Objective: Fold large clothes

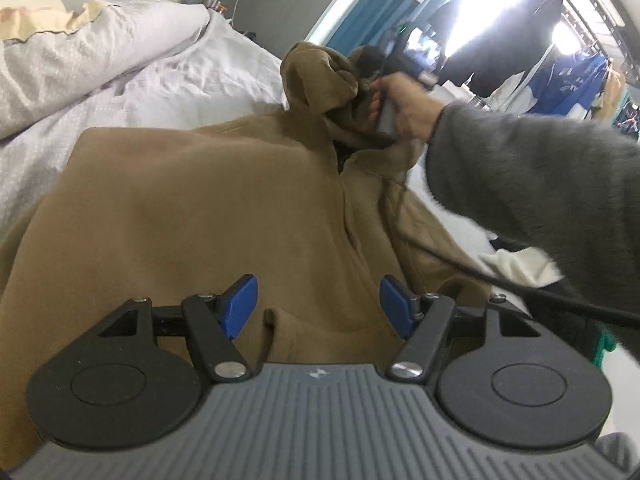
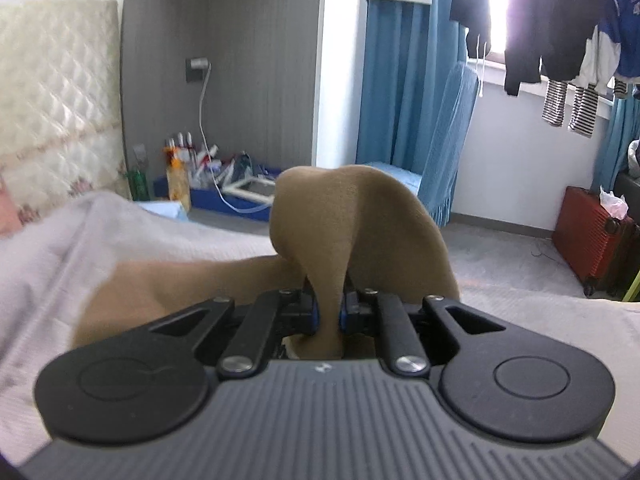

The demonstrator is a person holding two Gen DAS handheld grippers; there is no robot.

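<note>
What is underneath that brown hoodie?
The hoodie lies on a bed with pale bedding, which shows around its far edge. Whatever is directly beneath the cloth is covered.

Left tongs (image 1: 319,304) jaws wide apart, nothing gripped; right tongs (image 2: 329,312) clamped tight on cloth, right hand (image 1: 404,108) in grey sleeve (image 1: 532,176) gripping handle

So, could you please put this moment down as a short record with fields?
garment: tan hoodie, spread on the bed
surface: white bedsheet
left tool: open above the hoodie, holding nothing
right tool: shut on a fold of the hoodie, lifting it
right hand: gripping its tool by the handle, grey sleeve behind it
background: clothes hanging by the window
</note>
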